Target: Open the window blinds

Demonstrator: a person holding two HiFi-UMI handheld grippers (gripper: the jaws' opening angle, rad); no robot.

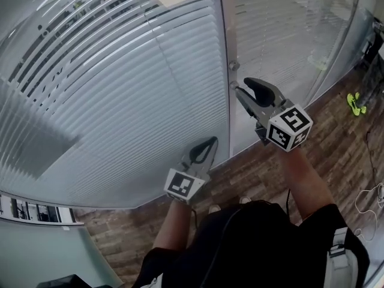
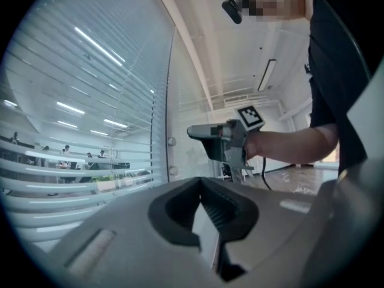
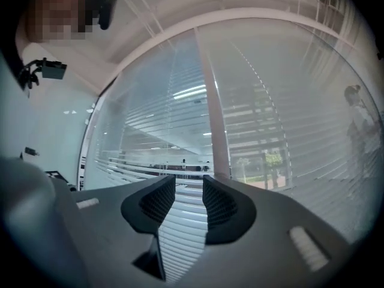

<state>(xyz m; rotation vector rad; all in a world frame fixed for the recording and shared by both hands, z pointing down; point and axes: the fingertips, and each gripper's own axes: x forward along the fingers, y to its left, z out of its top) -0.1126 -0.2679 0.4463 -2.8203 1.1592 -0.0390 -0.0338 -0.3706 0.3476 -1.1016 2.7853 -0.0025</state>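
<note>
Two pale window blinds (image 1: 120,113), lowered, horizontally slatted

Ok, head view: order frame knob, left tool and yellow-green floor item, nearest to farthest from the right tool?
1. Frame knob, just above the tips of the right tool.
2. Left tool, lower left, before the blinds.
3. Yellow-green floor item, far right.

Head view steeply down onto pale slatted window blinds (image 1: 120,101), left gripper view close alongside, right gripper view facing them, all share grey vertical post (image 1: 225,41).
</note>
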